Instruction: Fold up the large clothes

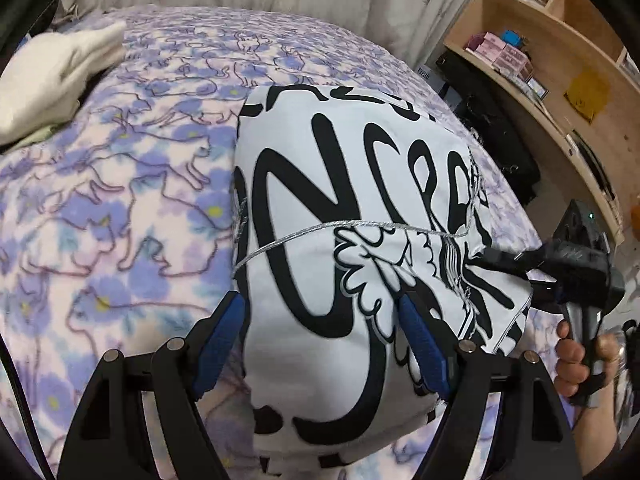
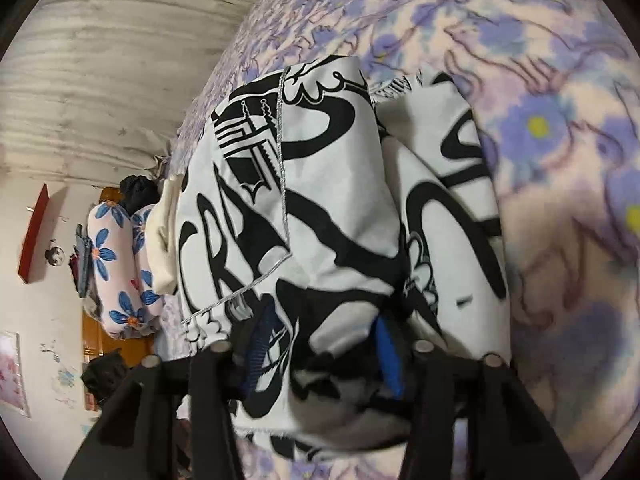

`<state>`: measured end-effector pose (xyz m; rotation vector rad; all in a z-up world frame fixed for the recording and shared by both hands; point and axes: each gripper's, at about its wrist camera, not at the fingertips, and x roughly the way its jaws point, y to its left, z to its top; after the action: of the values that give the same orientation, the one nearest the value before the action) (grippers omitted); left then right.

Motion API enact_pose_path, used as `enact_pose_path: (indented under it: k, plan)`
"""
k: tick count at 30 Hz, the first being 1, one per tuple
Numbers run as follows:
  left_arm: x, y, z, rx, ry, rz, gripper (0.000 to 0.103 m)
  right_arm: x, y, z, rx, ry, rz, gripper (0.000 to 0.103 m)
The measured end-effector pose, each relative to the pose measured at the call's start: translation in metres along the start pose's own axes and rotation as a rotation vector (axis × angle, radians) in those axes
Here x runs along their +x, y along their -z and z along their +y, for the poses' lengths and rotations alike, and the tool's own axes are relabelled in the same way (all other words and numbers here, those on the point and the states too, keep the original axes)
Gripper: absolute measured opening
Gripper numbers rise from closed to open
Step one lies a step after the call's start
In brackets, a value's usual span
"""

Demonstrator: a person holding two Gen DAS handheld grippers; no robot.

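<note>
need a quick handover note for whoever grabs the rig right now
Left tongs: open over the near edge of the black-and-white printed garment, gripping nothing.
Right tongs: bunched cloth of the garment lies between the pads; a firm clamp cannot be confirmed.
The garment lies partly folded on the floral blanket; a cream cloth sits at the far left.
Left to do: finish folding and flatten.

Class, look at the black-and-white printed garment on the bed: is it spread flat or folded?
Folded. The garment lies doubled into a compact block on the blanket, layers overlapping.
</note>
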<state>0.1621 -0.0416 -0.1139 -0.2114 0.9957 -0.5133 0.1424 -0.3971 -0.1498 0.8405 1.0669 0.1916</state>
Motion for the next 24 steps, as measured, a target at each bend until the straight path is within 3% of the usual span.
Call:
enact_pose_path:
  k: [3,6,9,15,18,20,22,24]
  plan:
    - [0.002,-0.001,-0.007,0.014,-0.009,0.000,0.078,-0.016,0.006,0.017,-0.081,0.030,-0.082,0.010]
    - [0.001,-0.004,-0.020,0.048,-0.015,-0.009,0.078,-0.053,0.014,0.035,-0.157,0.036,-0.221,0.008]
    - [0.002,-0.008,-0.037,0.090,-0.008,-0.031,0.078,-0.077,0.018,0.047,-0.205,0.111,-0.316,0.008]
    - [0.024,0.000,-0.063,0.204,-0.150,-0.040,0.077,-0.026,0.021,0.010,-0.179,0.294,-0.212,0.008]
    - [0.031,0.011,-0.075,0.296,-0.227,-0.042,0.077,-0.012,0.025,-0.006,-0.141,0.313,-0.197,0.009]
    - [0.026,0.011,-0.080,0.314,-0.227,-0.043,0.078,-0.017,0.024,-0.002,-0.136,0.316,-0.197,0.010]
    - [0.018,0.007,-0.076,0.290,-0.188,-0.025,0.078,-0.024,0.020,0.006,-0.140,0.335,-0.188,0.019]
    - [0.008,0.001,-0.072,0.258,-0.133,-0.016,0.078,-0.033,0.019,0.015,-0.158,0.373,-0.197,0.022]
